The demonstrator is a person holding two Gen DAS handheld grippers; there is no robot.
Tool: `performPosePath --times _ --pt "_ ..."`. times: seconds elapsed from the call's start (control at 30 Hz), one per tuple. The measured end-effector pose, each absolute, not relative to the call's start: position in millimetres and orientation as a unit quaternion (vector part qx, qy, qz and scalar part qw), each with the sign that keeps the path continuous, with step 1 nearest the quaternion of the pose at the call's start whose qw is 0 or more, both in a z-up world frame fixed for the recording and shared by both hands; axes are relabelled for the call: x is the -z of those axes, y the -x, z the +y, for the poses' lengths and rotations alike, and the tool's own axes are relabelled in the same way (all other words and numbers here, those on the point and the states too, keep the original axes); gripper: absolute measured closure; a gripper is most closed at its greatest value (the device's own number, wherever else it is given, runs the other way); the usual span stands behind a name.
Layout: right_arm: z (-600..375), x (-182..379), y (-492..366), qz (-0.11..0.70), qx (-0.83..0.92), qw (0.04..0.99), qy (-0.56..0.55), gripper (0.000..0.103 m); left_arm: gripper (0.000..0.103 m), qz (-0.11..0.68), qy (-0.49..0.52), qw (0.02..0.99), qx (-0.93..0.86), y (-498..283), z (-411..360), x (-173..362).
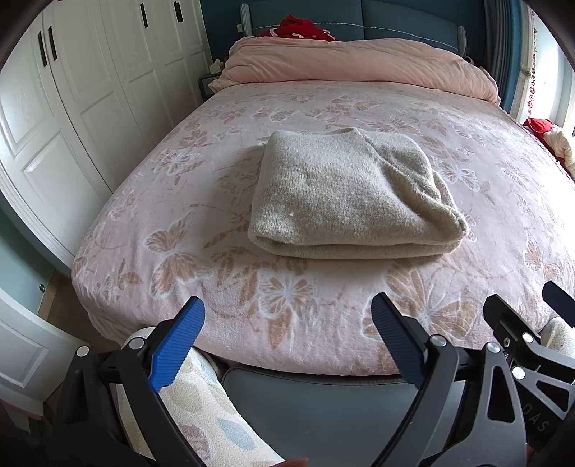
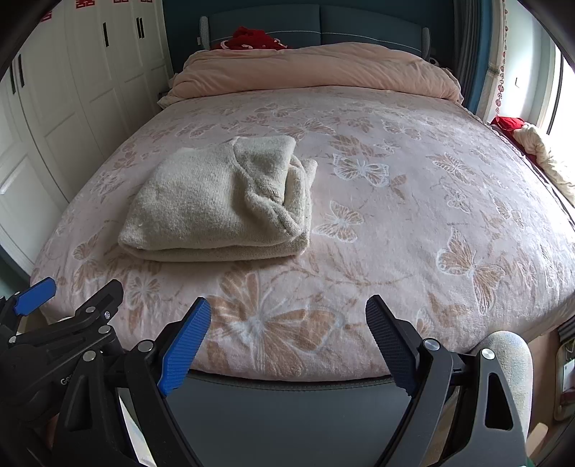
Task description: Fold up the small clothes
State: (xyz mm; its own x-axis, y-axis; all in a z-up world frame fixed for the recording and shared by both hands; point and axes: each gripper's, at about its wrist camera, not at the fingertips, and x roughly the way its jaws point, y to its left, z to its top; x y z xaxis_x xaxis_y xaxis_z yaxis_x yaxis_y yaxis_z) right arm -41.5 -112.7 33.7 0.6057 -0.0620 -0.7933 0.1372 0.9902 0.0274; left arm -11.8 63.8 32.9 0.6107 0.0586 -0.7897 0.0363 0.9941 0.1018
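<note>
1. A beige, fuzzy knitted sweater [image 1: 345, 194] lay folded into a thick, roughly rectangular bundle on the bed [image 1: 151, 316], resting on the pink blanket printed with butterflies and flowers [image 2: 413, 222], in the nearer half of the mattress and slightly towards the wardrobe side.

2. The left gripper [image 1: 291, 341] hung over the foot of the bed, well apart from the sweater, its blue-padded fingers [image 1: 176, 345] spread wide with nothing between them.

3. The right gripper [image 2: 287, 345] sat just beside it at the same edge, its fingers [image 2: 187, 345] likewise spread wide and empty; in this view the sweater [image 2: 219, 204] lay ahead and to the left.

4. Judged from how the garment lay, the folding looked essentially finished: the layers were stacked, the near edge was a tidy doubled fold, and no sleeve trailed loose onto the blanket.

5. The right end of the bundle was less neat, with rumpled folds and a tucked-in edge bunched up there, so a small straightening might have been all that was left for this piece.

6. A rolled pale-pink duvet [image 1: 359, 64] lay across the head of the bed, with red fabric [image 1: 302, 27] behind it; a red and cream heap [image 2: 532, 143] sat by the window. Whether any of these were further clothes to fold could not be told.

7. White panelled wardrobe doors [image 1: 72, 107] stood along the left of the bed.
</note>
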Motion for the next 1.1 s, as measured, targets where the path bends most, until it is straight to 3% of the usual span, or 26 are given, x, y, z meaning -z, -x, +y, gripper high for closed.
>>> performPosePath --times 1.0,1.1 --pt "-106.1 -29.1 42.7 0.444 0.064 0.892 -0.043 0.017 0.013 0.436 -0.052 0.898 -0.008 13.7 67.7 -26.6" --pt "-104.5 -27.5 42.1 0.447 0.066 0.891 -0.038 0.017 0.019 0.446 -0.050 0.894 0.000 13.3 66.3 -23.9"
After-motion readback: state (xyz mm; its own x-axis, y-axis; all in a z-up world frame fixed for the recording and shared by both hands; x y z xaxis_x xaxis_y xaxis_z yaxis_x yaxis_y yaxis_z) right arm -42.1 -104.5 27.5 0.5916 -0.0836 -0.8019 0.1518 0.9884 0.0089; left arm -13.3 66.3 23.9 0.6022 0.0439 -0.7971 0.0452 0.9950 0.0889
